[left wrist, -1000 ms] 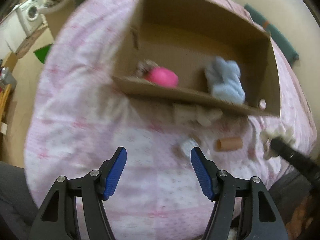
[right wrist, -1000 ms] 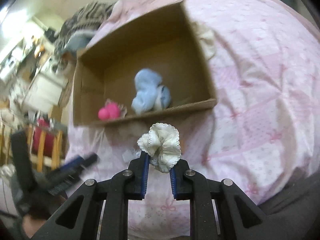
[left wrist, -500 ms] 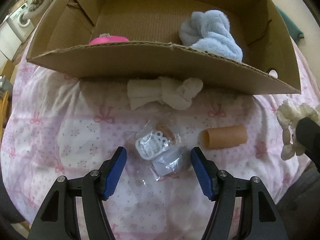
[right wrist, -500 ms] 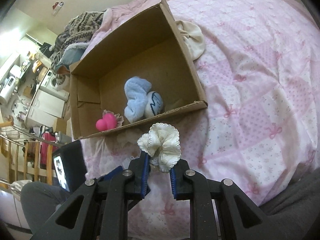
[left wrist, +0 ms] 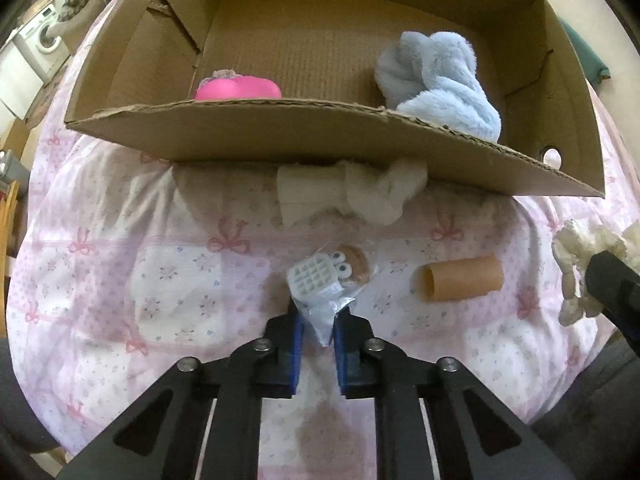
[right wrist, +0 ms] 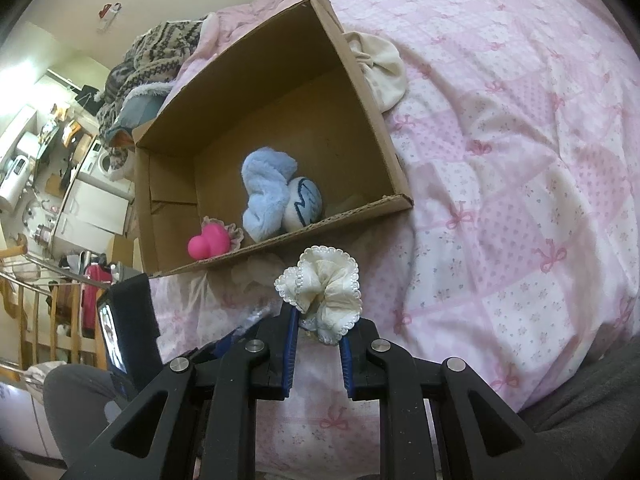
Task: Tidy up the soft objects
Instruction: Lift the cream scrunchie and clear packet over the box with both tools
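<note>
Landmark for all positions: the cardboard box [left wrist: 328, 140], open-topped, resting on the pink quilt [left wrist: 120, 280].

Step in hand, as judged from this moment: you are mid-collection, each tool already loaded, with the drop into the box not yet made. Your left gripper [left wrist: 318, 326] has its blue pads drawn in on the clear plastic of the bagged toy [left wrist: 320, 284]; only the lower tail of the bag sits between the jaws, while the white waffle-patterned piece and its googly eyes stand just ahead of the fingertips, on the quilt in front of the box's near wall. Your right gripper [right wrist: 318, 322] is pinched on the cream lace scrunchie [right wrist: 322, 292], which bulges above the fingertips and hangs in front of the near wall, towards the box's right corner.

Already inside the box: the pink toy [left wrist: 240, 88] at the near left, the blue plush [left wrist: 436, 76] at the near right, touching a white ball [right wrist: 302, 200].

Outside, the cream sock bundle [left wrist: 352, 196] lies tucked against the near wall, and the cardboard tube [left wrist: 460, 278] lies in front of that wall, to the right of the bagged toy.

The next move probably calls for lifting each load clear of the near wall before release. The left grip holds thin film only, so it may slip; raise it gently.
</note>
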